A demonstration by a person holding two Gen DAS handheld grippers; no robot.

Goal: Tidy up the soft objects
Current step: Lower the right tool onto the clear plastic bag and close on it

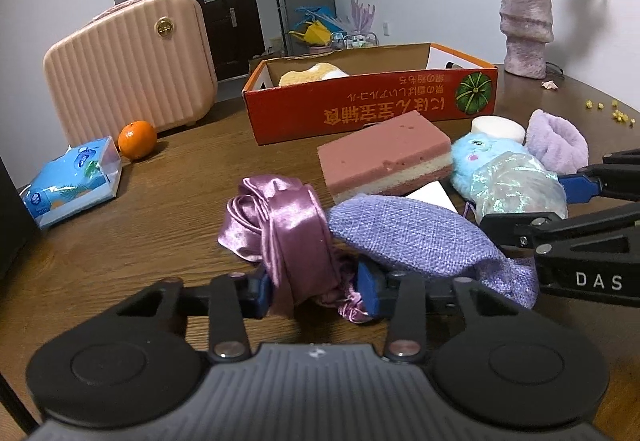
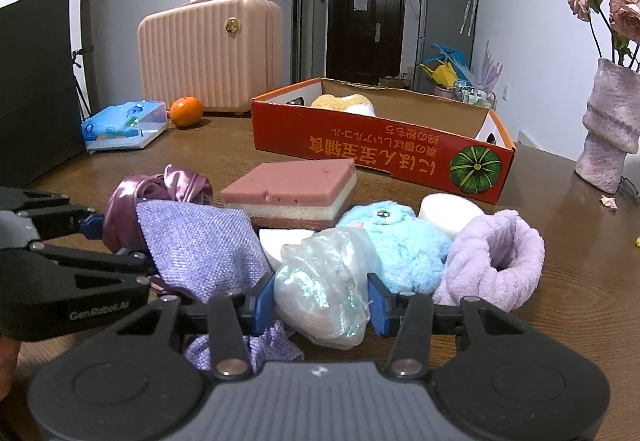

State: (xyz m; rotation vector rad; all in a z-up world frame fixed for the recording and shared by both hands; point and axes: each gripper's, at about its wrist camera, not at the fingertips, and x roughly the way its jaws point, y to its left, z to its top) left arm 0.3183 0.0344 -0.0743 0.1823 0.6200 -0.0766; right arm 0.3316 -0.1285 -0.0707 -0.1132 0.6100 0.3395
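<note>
A mauve satin scrunchie (image 1: 288, 225) lies at the near side of the wooden table, and my left gripper (image 1: 316, 291) is shut on its bunched cloth. Against it rests a purple woven pouch (image 1: 408, 237). My right gripper (image 2: 320, 305) is shut on the shiny iridescent tail (image 2: 324, 297) of a blue plush toy (image 2: 400, 241). Behind the two lie a pink layered sponge (image 2: 292, 189), a white round sponge (image 2: 448, 209) and a lavender towelling band (image 2: 496, 257). An open red cardboard box (image 2: 380, 149) at the back holds a yellow and white soft thing (image 2: 344, 103).
A pink ribbed case (image 1: 128, 69) stands at the back left, with an orange (image 1: 137, 140) and a blue tissue pack (image 1: 72, 181) before it. A vase of dried flowers (image 2: 612, 129) stands at the right. A dark panel (image 2: 36, 93) edges the table's left side.
</note>
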